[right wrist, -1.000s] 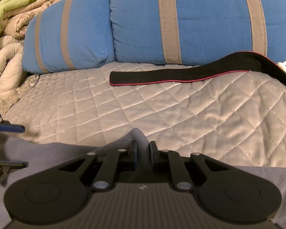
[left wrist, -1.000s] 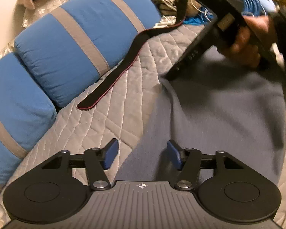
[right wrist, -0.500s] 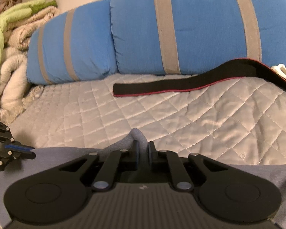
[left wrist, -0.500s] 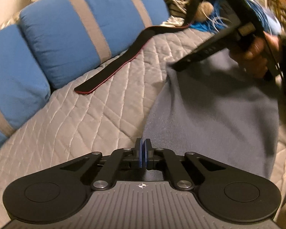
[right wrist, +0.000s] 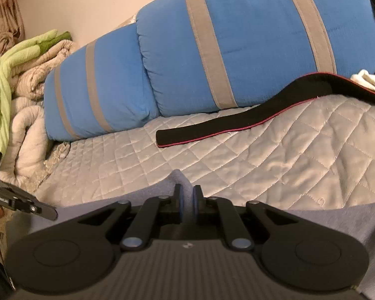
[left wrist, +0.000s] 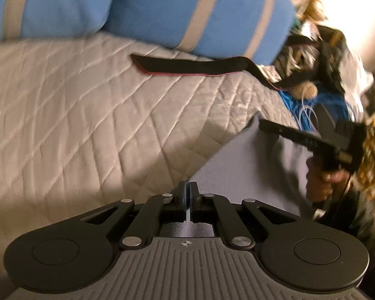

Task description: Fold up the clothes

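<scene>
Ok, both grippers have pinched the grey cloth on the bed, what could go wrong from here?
1. The left gripper seems to hold only a thin edge of the grey garment; it may slip out when pulled.
2. The right gripper pinches a small peak, so the fold could bunch unevenly.
3. The black strap lies just beyond; a forward fold might drag over it.
</scene>
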The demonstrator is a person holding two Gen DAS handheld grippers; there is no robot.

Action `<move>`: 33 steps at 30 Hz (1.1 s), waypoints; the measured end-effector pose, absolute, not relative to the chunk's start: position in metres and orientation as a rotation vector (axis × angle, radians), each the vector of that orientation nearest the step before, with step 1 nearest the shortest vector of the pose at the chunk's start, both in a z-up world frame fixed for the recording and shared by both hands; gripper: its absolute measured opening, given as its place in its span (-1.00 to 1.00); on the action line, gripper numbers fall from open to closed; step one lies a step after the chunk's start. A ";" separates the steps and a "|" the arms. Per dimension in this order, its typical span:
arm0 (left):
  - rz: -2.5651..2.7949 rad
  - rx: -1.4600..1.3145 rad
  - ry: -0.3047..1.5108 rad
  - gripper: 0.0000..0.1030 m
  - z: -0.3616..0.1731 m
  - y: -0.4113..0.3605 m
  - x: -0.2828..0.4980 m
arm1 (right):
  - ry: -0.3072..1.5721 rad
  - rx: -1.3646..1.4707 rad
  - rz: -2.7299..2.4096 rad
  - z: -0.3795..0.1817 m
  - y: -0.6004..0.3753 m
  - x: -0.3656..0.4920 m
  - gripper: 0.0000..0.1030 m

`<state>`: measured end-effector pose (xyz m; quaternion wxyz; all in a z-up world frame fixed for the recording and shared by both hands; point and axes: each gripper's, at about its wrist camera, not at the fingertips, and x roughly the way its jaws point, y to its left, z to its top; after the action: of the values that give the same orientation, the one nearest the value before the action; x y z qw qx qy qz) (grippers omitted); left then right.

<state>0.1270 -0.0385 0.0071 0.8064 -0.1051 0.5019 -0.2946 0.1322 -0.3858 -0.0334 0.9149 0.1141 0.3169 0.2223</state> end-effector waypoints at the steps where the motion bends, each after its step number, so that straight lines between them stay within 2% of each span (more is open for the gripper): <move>1: -0.617 -0.243 1.095 -0.95 0.004 -0.038 0.130 | 0.654 0.239 0.456 -0.034 -0.386 0.133 -0.83; 5: -0.557 -0.322 1.157 -0.94 -0.010 -0.033 0.139 | 0.662 0.257 0.452 -0.035 -0.387 0.134 -0.83; 10: -0.486 -0.151 1.062 -0.87 0.003 -0.037 0.132 | 0.671 0.258 0.440 -0.037 -0.387 0.137 -0.83; 12: -0.472 -0.051 1.026 -0.72 0.010 -0.039 0.126 | 0.678 0.254 0.435 -0.038 -0.386 0.138 -0.83; 14: -0.529 -0.008 1.020 -0.35 0.014 -0.036 0.122 | 0.686 0.248 0.430 -0.040 -0.385 0.140 -0.83; 19: -0.655 0.009 1.019 -0.24 0.019 -0.019 0.115 | 0.692 0.240 0.426 -0.040 -0.384 0.140 -0.83; 23: -0.663 0.041 1.024 -0.24 0.011 -0.005 0.110 | 0.696 0.236 0.423 -0.041 -0.383 0.140 -0.83; 25: -0.639 0.070 1.043 -0.31 0.003 -0.002 0.109 | 0.698 0.234 0.421 -0.041 -0.383 0.141 -0.83; 26: -0.624 0.097 1.051 -0.76 -0.001 0.000 0.106 | 0.699 0.233 0.421 -0.042 -0.382 0.141 -0.83; 27: -0.607 0.123 1.053 -0.90 -0.003 0.001 0.105 | 0.700 0.230 0.419 -0.042 -0.382 0.141 -0.83; 33: -0.535 0.088 1.083 -0.93 0.002 0.014 0.107 | 0.708 0.210 0.410 -0.043 -0.381 0.140 -0.84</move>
<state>0.1075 0.0141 0.0020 0.8222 0.0414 0.5090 -0.2513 0.1401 -0.3807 -0.0431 0.9120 0.1018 0.3438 0.1991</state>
